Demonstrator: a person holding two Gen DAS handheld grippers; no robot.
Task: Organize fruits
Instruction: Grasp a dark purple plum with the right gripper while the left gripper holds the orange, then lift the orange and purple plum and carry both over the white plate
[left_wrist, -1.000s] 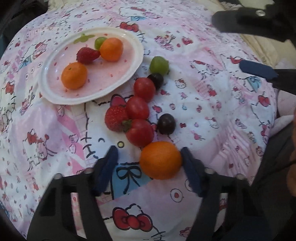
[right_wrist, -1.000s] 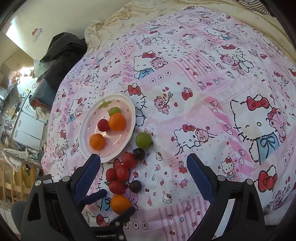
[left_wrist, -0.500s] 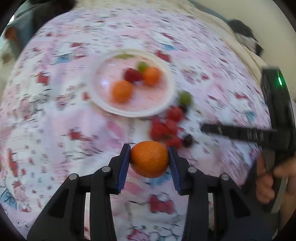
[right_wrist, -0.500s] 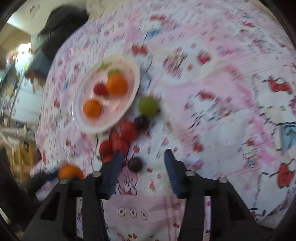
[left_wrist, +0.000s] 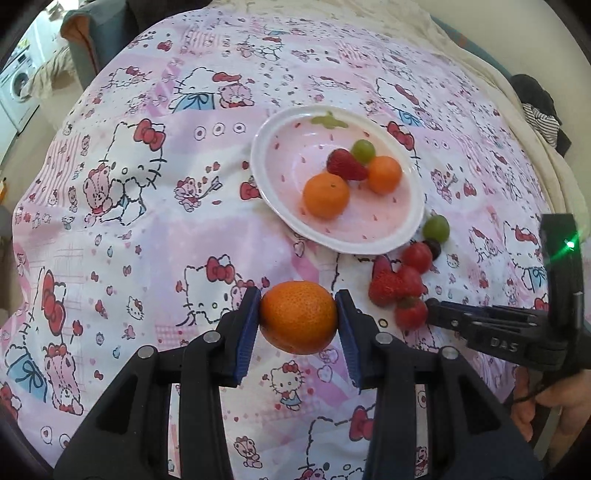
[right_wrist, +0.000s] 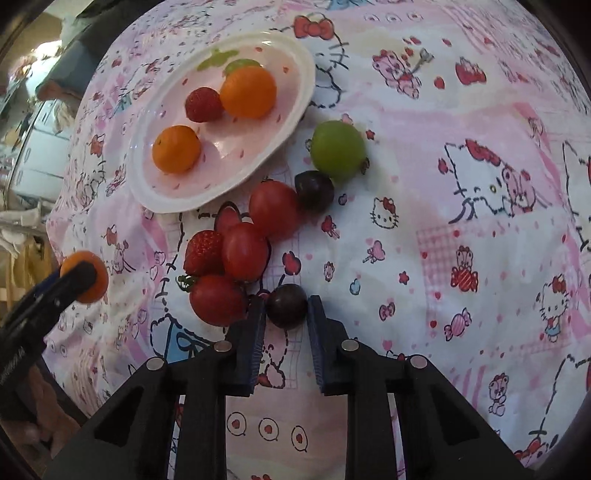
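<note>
The left gripper holds a mandarin across its widest part, both blue pads pressed to the peel, clear above the printed bedsheet. The right gripper is closed narrow on a dark grape, the pads touching its sides while it sits on the sheet beside a cherry tomato. I judge the mandarin light and a little springy, its pebbled skin giving good purchase, so a hold at the equator suits it. The grape looks smooth, small and easily bruised or squirted out; it wants a gentle squeeze at mid-height. Beyond the fingers lies a loose cluster: more tomatoes, a strawberry, a second dark grape and a green grape. Just past them stands the white plate, already bearing two mandarins, a strawberry and a green grape. The only writing legible is "DAS", embossed on the right gripper's body in the left wrist view; the sheet carries cartoon cats but no words I can read.
</note>
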